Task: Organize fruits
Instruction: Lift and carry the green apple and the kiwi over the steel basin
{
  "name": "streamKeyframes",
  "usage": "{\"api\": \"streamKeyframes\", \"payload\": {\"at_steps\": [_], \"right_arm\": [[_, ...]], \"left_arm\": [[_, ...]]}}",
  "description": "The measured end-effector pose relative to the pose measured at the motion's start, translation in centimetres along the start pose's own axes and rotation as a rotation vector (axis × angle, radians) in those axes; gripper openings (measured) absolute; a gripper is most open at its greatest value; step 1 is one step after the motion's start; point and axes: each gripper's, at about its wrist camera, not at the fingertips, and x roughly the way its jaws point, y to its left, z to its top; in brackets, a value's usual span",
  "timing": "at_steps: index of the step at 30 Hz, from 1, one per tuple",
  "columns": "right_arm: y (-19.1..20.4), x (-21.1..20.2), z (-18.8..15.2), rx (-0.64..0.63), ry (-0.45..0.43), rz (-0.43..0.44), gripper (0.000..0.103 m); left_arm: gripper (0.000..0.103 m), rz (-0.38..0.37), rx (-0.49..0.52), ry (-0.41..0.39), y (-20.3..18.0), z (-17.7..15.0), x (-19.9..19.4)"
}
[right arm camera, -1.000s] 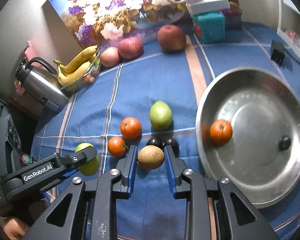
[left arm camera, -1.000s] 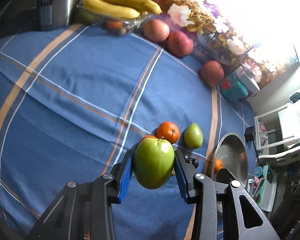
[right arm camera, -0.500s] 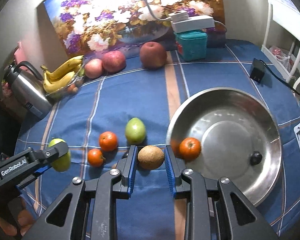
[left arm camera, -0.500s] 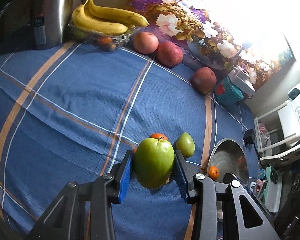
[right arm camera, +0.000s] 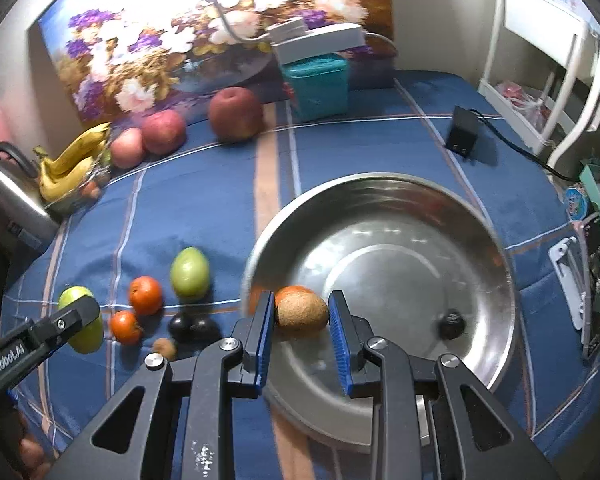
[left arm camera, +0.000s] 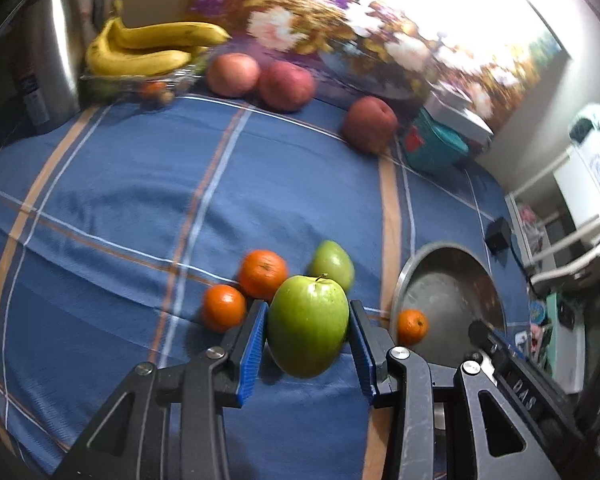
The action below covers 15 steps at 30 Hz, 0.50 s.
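In my left gripper (left arm camera: pixel 308 330) I have the green apple (left arm camera: pixel 308 326) pinched between the blue pads, stem up, lifted clear of the blue checked cloth (left arm camera: pixel 140 184). My right gripper (right arm camera: pixel 302 318) is clamped on a brown kiwi (right arm camera: pixel 302 314), held over the near left rim of the steel bowl (right arm camera: pixel 480 240). Both grippers tilt steeply down toward the table.

Inside the bowl an orange (right arm camera: pixel 296 291) lies just behind the kiwi, and a small dark fruit (right arm camera: pixel 451 323) sits toward the right wall. Left of the bowl, on the cloth, lie a pale green fruit (right arm camera: pixel 190 272), two oranges (right arm camera: pixel 145 295), two dark plums (right arm camera: pixel 192 326) and a small brown fruit (right arm camera: pixel 165 347); these lie between my two grippers.

Far back by the flower painting (right arm camera: pixel 180 40) are three red apples (right arm camera: pixel 236 114), bananas (right arm camera: pixel 74 160) on a glass dish, a steel kettle (right arm camera: pixel 8 200), a teal box (right arm camera: pixel 318 84) and a black adapter (right arm camera: pixel 464 134).
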Motion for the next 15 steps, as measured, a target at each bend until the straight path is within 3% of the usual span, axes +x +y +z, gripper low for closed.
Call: {"api": "streamKeyframes", "payload": {"at_steps": [10,15], "right_arm": [[-5.3,-0.9,0.6,0.103,-0.035,-0.1,0.028],[-6.6,-1.6,0.8,0.128,-0.056,-0.11,0.028]], "left_arm": [[0.042,-0.061,0.174,0.029,-6.7,-2.1,1.5],[0.043,-0.066,0.25,0.034,-9.4,-3.0,2.5]]}}
